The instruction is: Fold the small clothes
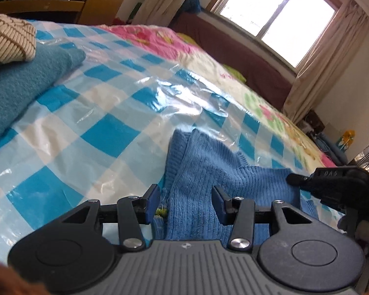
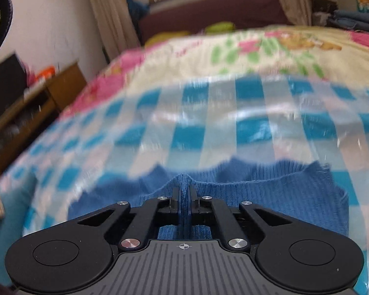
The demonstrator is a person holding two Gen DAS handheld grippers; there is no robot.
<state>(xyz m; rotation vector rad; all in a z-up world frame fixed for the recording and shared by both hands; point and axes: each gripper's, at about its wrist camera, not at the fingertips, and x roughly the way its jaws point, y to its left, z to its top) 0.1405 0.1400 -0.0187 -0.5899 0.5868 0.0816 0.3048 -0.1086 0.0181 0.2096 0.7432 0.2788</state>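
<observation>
Now my right gripper (image 2: 184,198) pinches a ridge of the blue sweater (image 1: 204,162); my left gripper (image 1: 185,202), fingers spread, should clamp its near edge before I lift evenly.

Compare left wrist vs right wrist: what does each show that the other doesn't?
Left wrist only: the open left gripper over the blue ribbed knit garment, a folded teal fleece blanket, a cream striped knit, and the right gripper at the garment's edge.
Right wrist only: the right gripper's fingers shut, pinching a ridge of the knit.
Both: the blue-and-white checked plastic sheet, floral bedspread, window.
</observation>
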